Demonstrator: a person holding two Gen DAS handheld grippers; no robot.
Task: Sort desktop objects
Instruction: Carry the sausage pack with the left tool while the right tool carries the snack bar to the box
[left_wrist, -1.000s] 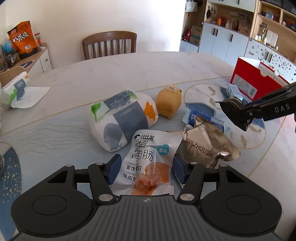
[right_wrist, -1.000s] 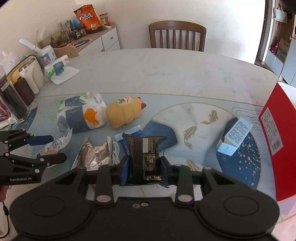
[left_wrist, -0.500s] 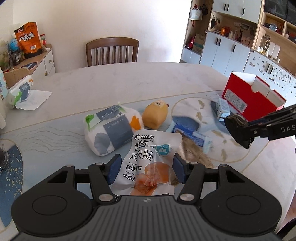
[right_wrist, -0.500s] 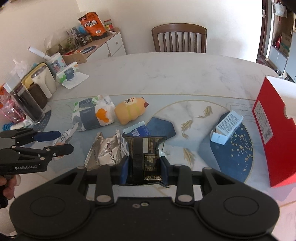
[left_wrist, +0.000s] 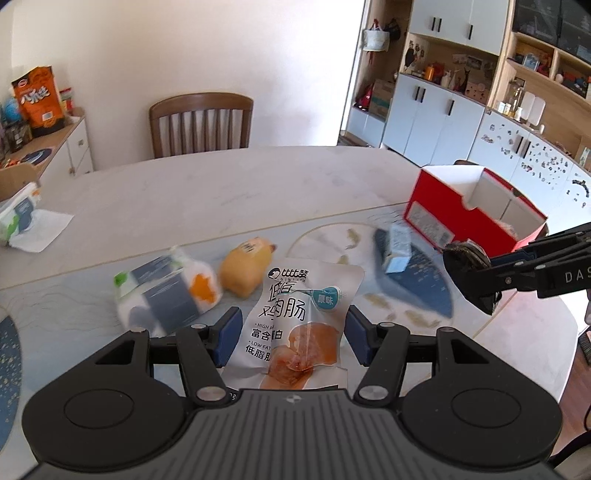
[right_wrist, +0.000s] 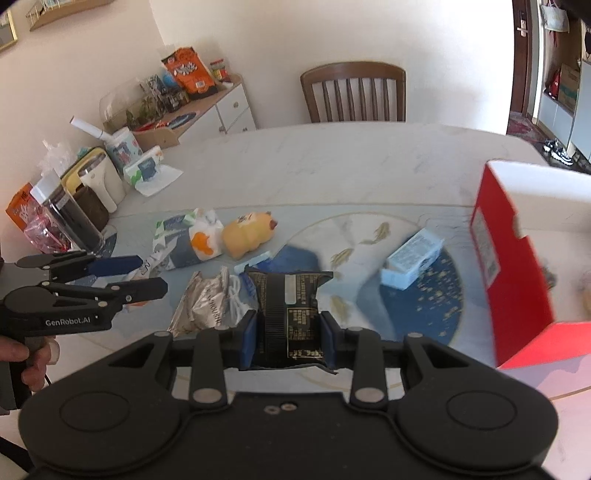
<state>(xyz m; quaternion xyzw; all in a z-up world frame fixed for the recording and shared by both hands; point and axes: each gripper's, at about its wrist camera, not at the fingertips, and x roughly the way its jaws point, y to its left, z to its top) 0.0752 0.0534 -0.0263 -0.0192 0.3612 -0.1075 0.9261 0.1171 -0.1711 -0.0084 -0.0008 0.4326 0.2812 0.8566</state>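
Observation:
My left gripper (left_wrist: 291, 341) is shut on a white chicken sausage packet (left_wrist: 295, 314) and holds it above the table. My right gripper (right_wrist: 288, 338) is shut on a black snack packet (right_wrist: 290, 314), also lifted; it shows in the left wrist view (left_wrist: 467, 269) at the right. An open red box (left_wrist: 476, 210) stands at the table's right side (right_wrist: 517, 258). On the table lie a tissue pack (right_wrist: 190, 243), a yellow plush toy (right_wrist: 249, 236), a silver packet (right_wrist: 207, 302) and a small light blue carton (right_wrist: 413, 260).
A wooden chair (left_wrist: 201, 123) stands behind the table. A second tissue pack (left_wrist: 18, 221), jars and a kettle (right_wrist: 99, 181) stand at the table's left end. A side cabinet (right_wrist: 207, 107) holds snacks. White cupboards (left_wrist: 443, 110) are at the right.
Both grippers have risen with their packets, so the table objects look smaller and lower. The red box now shows closer on the right in both views.

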